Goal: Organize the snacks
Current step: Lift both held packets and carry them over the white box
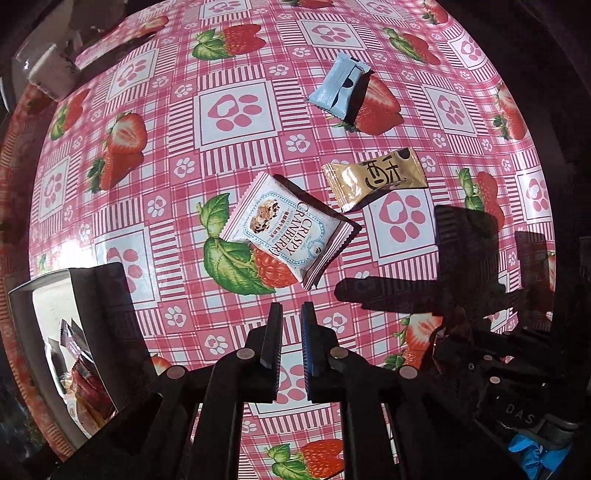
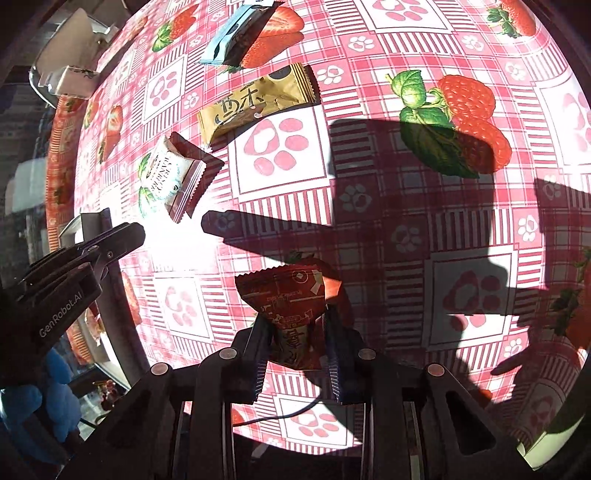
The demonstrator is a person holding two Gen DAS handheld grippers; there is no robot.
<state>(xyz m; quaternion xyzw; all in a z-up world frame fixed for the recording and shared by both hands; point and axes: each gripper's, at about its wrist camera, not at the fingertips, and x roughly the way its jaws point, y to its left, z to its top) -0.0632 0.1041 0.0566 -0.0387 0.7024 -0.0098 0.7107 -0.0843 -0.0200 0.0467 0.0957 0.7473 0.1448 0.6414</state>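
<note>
My left gripper (image 1: 291, 314) is shut and empty, hovering just short of a white Crispy Cranberry packet (image 1: 286, 230) on the strawberry tablecloth. A gold packet (image 1: 373, 177) and a light blue packet (image 1: 338, 86) lie farther off. My right gripper (image 2: 293, 314) is shut on a red snack packet (image 2: 291, 314), held above the cloth. In the right wrist view the white packet (image 2: 173, 175), gold packet (image 2: 255, 105) and blue packet (image 2: 232, 33) lie to the upper left, and the left gripper (image 2: 122, 236) shows at the left edge.
A white box (image 1: 55, 332) with several packets inside stands at the left table edge; it shows in the right wrist view (image 2: 92, 225). A clear container (image 2: 70, 62) with a white item sits at the far left corner. The table edge runs along the left.
</note>
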